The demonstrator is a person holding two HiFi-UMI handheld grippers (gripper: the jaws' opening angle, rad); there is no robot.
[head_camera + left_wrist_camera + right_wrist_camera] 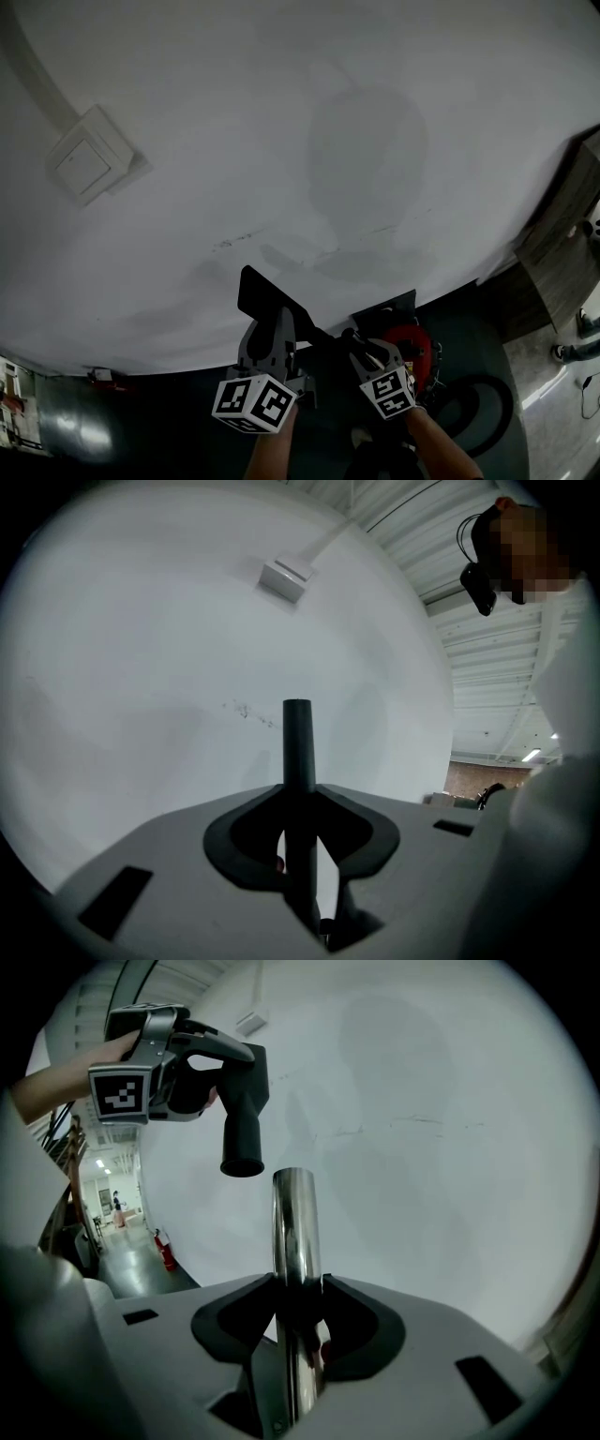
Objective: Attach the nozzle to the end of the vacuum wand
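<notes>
My left gripper (300, 841) is shut on a black plastic nozzle (298, 752), whose narrow edge stands up between the jaws. From the right gripper view the nozzle (242, 1101) hangs with its round socket facing down. It sits a short gap above and left of the wand's open end. The shiny metal wand (295, 1232) runs up between the pads of my right gripper (298, 1312), which is shut on it. In the head view the left gripper (274, 323) with the nozzle (267, 295) is beside the right gripper (364, 345), both low against a white wall.
A white wall fills most of every view, with a switch box (84, 164) at the upper left. A red vacuum body (414, 345) and a dark hose loop (487, 403) lie on the floor below the right hand. A corridor with a fire extinguisher (166, 1251) opens at the left.
</notes>
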